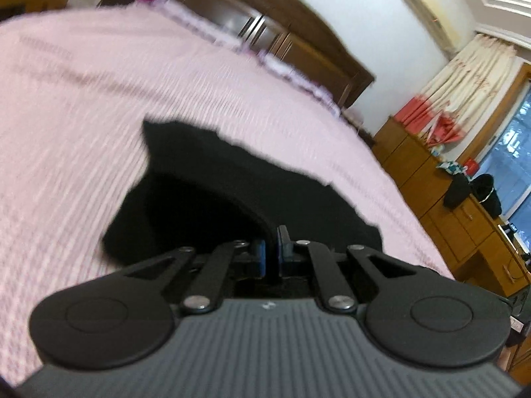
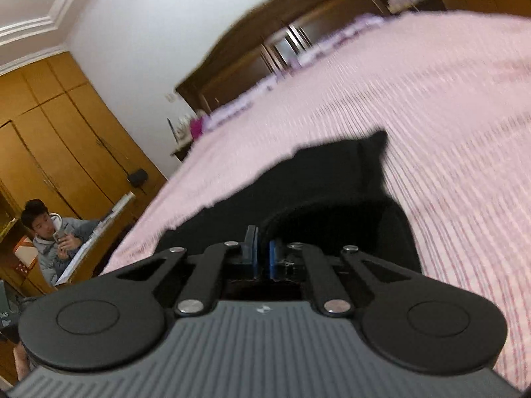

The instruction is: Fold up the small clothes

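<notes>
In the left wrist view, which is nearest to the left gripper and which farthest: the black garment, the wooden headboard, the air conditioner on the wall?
From the left gripper:
1. Black garment, right at the fingers, lying on the pink bedspread.
2. Wooden headboard, at the far end of the bed.
3. Air conditioner, high on the wall, upper right.

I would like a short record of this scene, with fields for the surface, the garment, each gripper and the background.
surface: bed with pink striped cover
garment: black garment, partly lifted off the cover
left gripper: shut on the garment's near edge
right gripper: shut on the garment's near edge
background: dark wooden headboard, wooden wardrobe, seated person
image quality: motion blur
</notes>
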`<state>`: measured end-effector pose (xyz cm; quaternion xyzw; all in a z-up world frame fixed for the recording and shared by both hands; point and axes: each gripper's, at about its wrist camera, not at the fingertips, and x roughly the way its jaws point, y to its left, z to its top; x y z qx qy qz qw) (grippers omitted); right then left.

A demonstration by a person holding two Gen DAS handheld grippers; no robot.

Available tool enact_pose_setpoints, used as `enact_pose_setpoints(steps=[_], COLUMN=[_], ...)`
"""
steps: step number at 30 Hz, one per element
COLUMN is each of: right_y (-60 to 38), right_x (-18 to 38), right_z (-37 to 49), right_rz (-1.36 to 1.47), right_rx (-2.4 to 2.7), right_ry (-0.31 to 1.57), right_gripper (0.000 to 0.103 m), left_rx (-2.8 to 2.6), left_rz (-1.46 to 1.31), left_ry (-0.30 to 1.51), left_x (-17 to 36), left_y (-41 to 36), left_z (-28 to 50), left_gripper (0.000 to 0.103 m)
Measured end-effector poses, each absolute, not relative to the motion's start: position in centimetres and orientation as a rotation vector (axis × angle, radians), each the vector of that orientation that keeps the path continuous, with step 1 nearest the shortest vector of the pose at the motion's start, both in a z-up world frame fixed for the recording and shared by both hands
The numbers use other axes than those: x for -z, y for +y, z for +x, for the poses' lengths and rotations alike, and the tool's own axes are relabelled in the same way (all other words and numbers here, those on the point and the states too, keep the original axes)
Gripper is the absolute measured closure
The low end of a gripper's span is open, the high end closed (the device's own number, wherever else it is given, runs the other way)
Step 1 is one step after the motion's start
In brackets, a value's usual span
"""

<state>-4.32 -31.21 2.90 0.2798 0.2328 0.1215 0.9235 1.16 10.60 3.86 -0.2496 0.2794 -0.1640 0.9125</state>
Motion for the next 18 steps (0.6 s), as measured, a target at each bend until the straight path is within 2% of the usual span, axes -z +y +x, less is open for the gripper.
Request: enact_pose_setpoints(steps=[11,18], right_y=[-29.8,-28.6], right_x=[-10.0,-9.6], right_z=[1.4,9.9], right_rz=[0.364,0.237], right_rx=[-0.216,-0.165], right_ry=[0.292,0.323], right_gripper=[0.098,0.098], left_rx=[0.275,0.175], left_rz=[-0.423,-0.392], left_ry=[0.405,0.439], left_x=[-9.9,-9.0], left_y=[9.9,8.8], left_z=[6.9,13.7], left_gripper=[0.095,0.095])
